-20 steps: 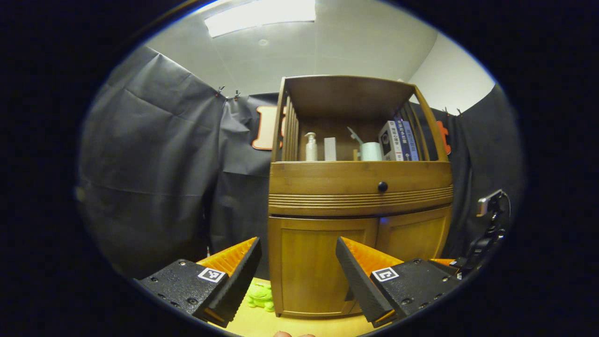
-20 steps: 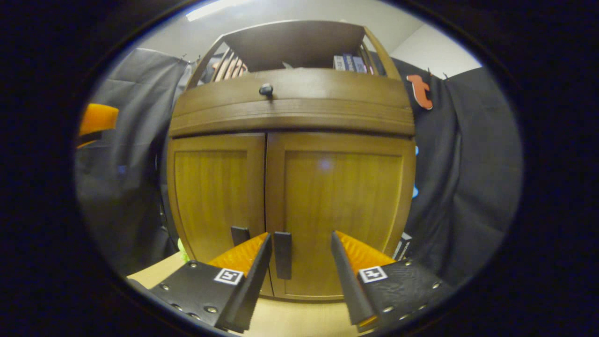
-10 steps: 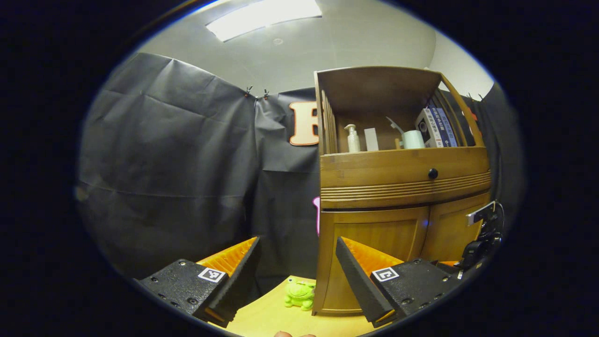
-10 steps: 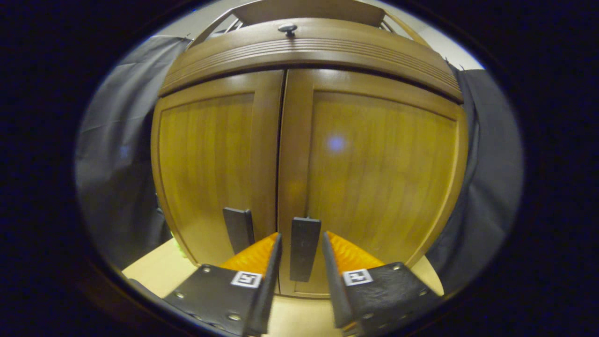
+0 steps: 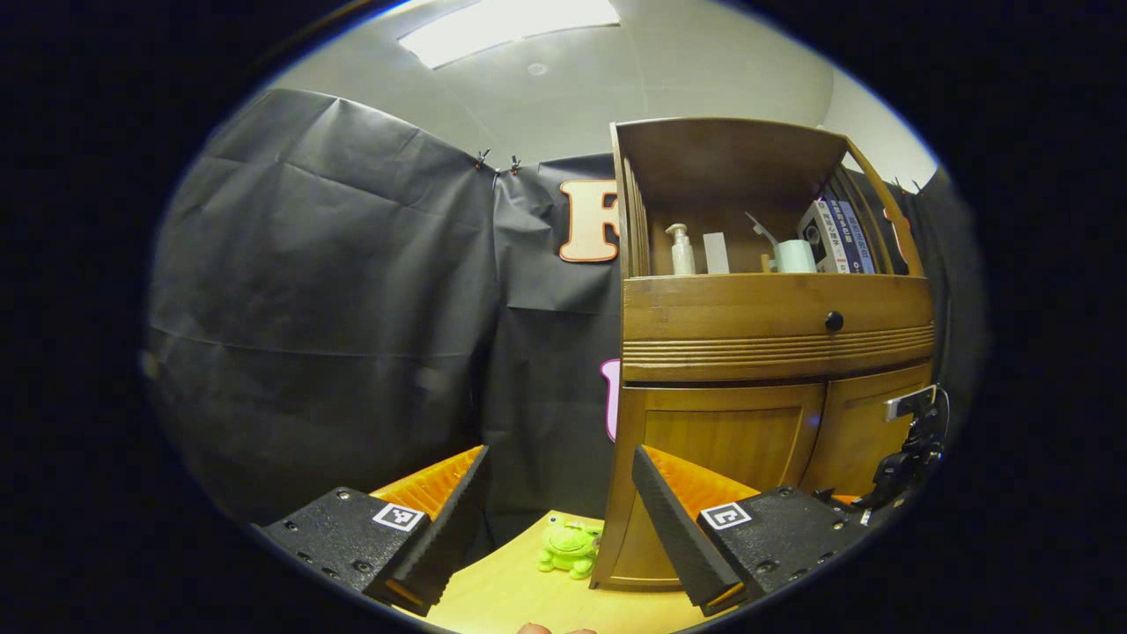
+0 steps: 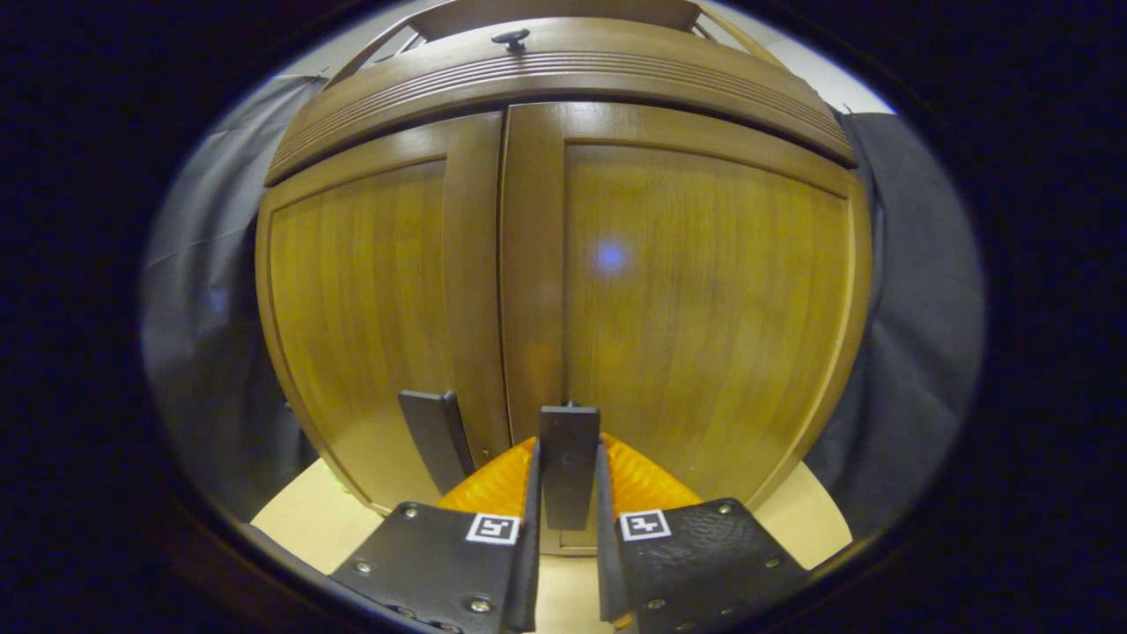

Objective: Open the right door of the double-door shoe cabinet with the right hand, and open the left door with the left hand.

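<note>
- Closing since a moment ago, right gripper (image 6: pixel 568 480) now clamps right door's handle (image 6: pixel 569 462).
- Left gripper (image 5: pixel 559 502) hangs open.
- Shelf (image 5: pixel 775 283) holds bottle (image 5: pixel 681 251), books (image 5: pixel 836 239).

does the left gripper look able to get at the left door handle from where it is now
Probably yes. The left gripper is open, back from the cabinet, and the left door handle stands free beside the right door handle that the right gripper clamps.

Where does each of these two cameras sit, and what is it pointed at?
Left gripper view: rides the left tool, held back and left of the cabinet, fingers apart; a frog toy lies ahead.
Right gripper view: rides the right tool, close to the doors, fingers pressed on the right door's handle.
Shared: the cabinet and its drawer knob.
</note>
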`<state>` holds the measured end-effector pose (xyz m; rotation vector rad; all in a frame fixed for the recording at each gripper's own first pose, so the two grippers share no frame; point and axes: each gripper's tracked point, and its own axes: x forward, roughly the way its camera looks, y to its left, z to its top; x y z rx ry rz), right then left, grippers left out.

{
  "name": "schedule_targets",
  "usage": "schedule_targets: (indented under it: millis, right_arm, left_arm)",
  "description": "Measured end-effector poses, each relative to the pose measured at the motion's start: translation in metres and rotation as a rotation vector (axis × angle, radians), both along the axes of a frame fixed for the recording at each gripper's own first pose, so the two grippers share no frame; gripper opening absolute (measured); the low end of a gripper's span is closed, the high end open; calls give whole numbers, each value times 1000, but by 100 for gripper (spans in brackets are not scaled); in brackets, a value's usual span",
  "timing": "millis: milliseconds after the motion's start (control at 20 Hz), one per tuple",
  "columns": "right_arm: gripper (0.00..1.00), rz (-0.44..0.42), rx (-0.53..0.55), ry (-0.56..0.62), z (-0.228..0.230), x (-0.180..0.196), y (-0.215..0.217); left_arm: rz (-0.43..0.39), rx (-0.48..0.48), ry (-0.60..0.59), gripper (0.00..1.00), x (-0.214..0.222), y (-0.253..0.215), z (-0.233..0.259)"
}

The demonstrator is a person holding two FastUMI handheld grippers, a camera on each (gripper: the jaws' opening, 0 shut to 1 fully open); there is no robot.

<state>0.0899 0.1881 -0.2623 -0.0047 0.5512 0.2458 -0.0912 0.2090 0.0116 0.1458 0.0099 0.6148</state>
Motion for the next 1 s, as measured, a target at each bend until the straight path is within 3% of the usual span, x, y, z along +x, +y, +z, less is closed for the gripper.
schedule_targets:
  millis: [650, 700, 850, 900, 1000]
  right_arm:
    - [27, -42, 55, 18, 10, -3, -6]
    - [21, -42, 67, 23, 3, 6, -10]
    - [8, -233, -146, -76, 24, 31, -91]
    - [3, -270, -120, -78, 36, 27, -109]
    - [3, -334, -85, -80, 46, 18, -141]
  left_arm:
    - [-242, -79, 44, 97, 34, -75, -30]
    - [-262, -81, 48, 98, 36, -82, -32]
    - [-318, -86, 43, 98, 42, -103, -34]
    - [-341, -92, 38, 97, 45, -111, -35]
    - [-391, -100, 29, 97, 55, -128, -35]
